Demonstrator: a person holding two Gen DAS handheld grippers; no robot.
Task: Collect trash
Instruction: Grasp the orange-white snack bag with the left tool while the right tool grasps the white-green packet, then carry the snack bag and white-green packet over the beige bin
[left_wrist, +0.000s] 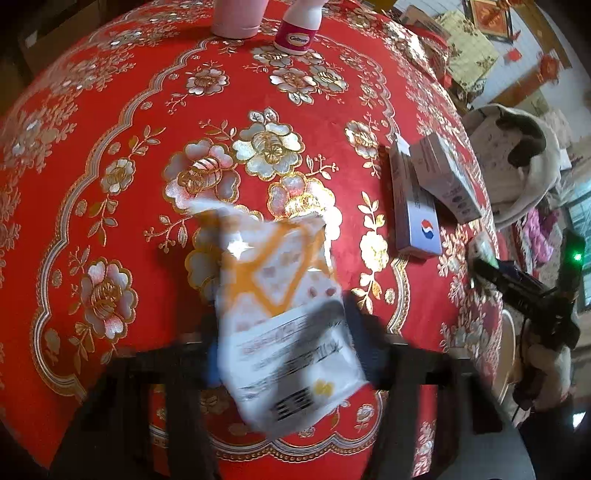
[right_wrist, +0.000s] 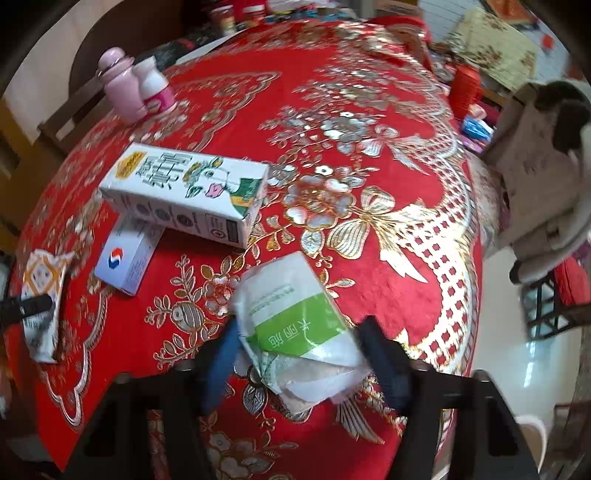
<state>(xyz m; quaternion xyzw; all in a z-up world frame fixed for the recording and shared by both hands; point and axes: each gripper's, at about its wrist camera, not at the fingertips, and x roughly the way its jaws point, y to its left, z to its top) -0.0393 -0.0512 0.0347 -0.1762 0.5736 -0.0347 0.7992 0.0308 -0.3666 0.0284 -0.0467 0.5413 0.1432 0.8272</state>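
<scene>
A crumpled white and orange wrapper (left_wrist: 280, 280) lies on the red flowered tablecloth (left_wrist: 92, 122) near the front edge. My left gripper (left_wrist: 286, 343) is shut on it, a dark finger pressing each side. The same wrapper (right_wrist: 40, 288) shows at the far left of the right wrist view under a left finger (right_wrist: 26, 306). A white packet with a green band (right_wrist: 291, 306) sits between the fingers of my right gripper (right_wrist: 299, 350), whose blue pads touch both of its sides. In the left wrist view the right gripper's body (left_wrist: 524, 295) shows at the table's right edge.
A white milk carton (right_wrist: 184, 192) lies on its side, partly over a small blue and white box (right_wrist: 125, 258). A pink bottle (right_wrist: 118, 85) and a white bottle with a pink label (right_wrist: 155, 92) stand at the far side. A chair piled with pale clothing (right_wrist: 546, 166) is right of the table.
</scene>
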